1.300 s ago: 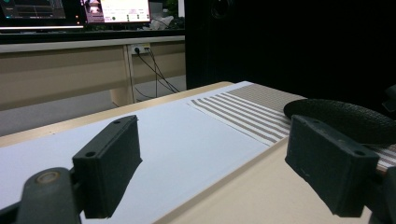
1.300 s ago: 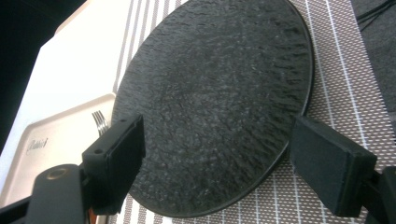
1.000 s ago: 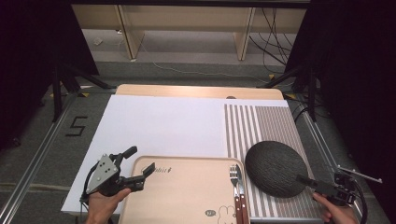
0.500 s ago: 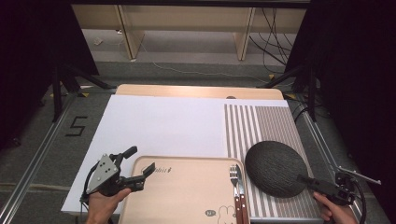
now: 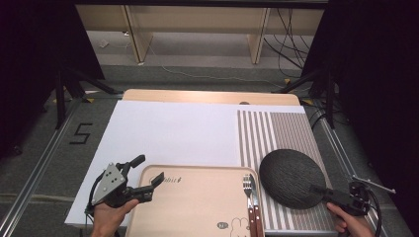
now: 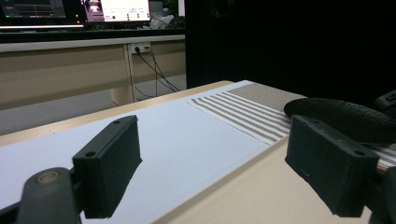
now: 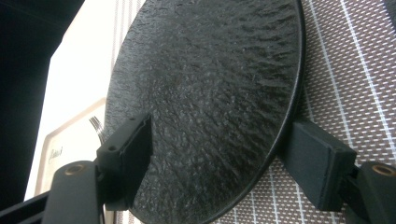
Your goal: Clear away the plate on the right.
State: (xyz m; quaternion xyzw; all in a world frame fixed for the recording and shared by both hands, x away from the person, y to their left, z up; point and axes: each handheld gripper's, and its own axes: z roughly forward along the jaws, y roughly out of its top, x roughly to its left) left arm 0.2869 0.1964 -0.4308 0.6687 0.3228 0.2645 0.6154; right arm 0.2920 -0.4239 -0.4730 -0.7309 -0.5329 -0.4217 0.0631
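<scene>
Floor marking "5" point(image 5: 79, 134); illegible script and rabbit drawing on wooden tray point(image 5: 197, 202).

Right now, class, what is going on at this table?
A person holds a two-jaw tool in each hand. The right tool is open around the near rim of the black plate, one jaw above it and one beneath, not closed on it. The left tool hovers open at the wooden tray, which carries a fork and a knife.
</scene>
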